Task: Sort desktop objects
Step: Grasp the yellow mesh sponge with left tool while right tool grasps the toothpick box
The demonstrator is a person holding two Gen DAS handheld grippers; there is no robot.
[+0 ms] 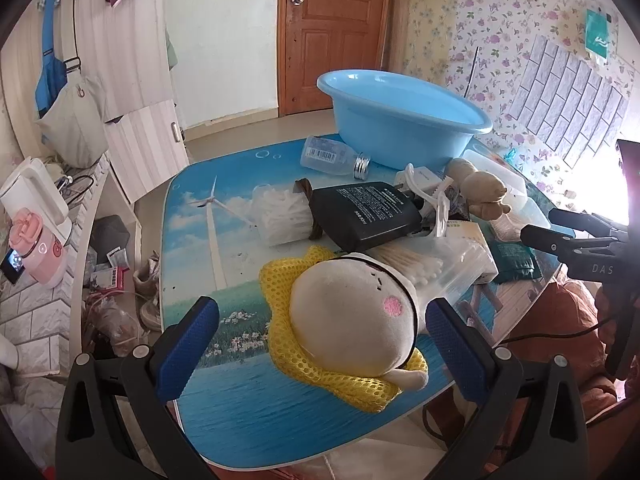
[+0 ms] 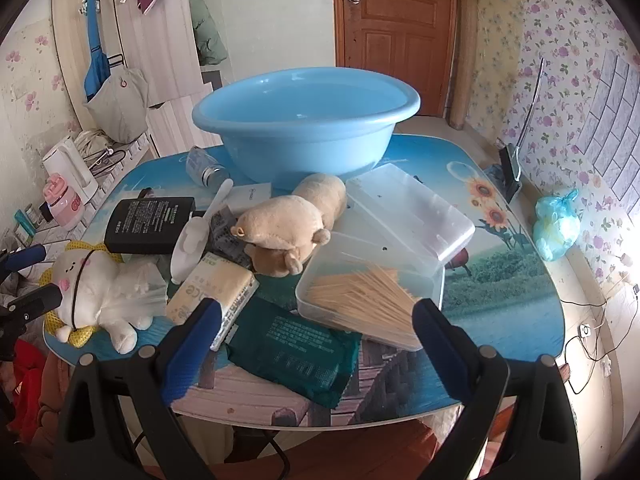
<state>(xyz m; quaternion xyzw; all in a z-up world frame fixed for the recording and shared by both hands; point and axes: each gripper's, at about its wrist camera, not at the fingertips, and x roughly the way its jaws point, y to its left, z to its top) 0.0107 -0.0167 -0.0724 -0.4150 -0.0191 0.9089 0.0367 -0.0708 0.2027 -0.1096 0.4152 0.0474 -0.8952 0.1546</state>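
Left wrist view shows the left gripper [image 1: 320,344] spread wide, its blue pads either side of the white plush toy [image 1: 352,320] without pressing on it; nothing is held. The toy lies just ahead of the tool on a yellow mesh bag [image 1: 348,384], near the close edge of the table [image 1: 240,420]. Beyond it sit a black pouch [image 1: 364,212], a bag of cotton swabs [image 1: 416,268] and, farthest off, the blue basin [image 1: 400,120].

Right wrist view has the right gripper [image 2: 316,344] likewise wide open and empty, poised above a green packet [image 2: 292,352], with a clear box of toothpicks [image 2: 372,300] just ahead to its right and a tan plush toy [image 2: 288,228] further on.

The step in hand looks like picking up the white toy for the basin. To do it well, I would lower the left tool until the pads flank the soft body's middle, close firmly, and lift straight, watching that the mesh bag and the swabs do not drag along.
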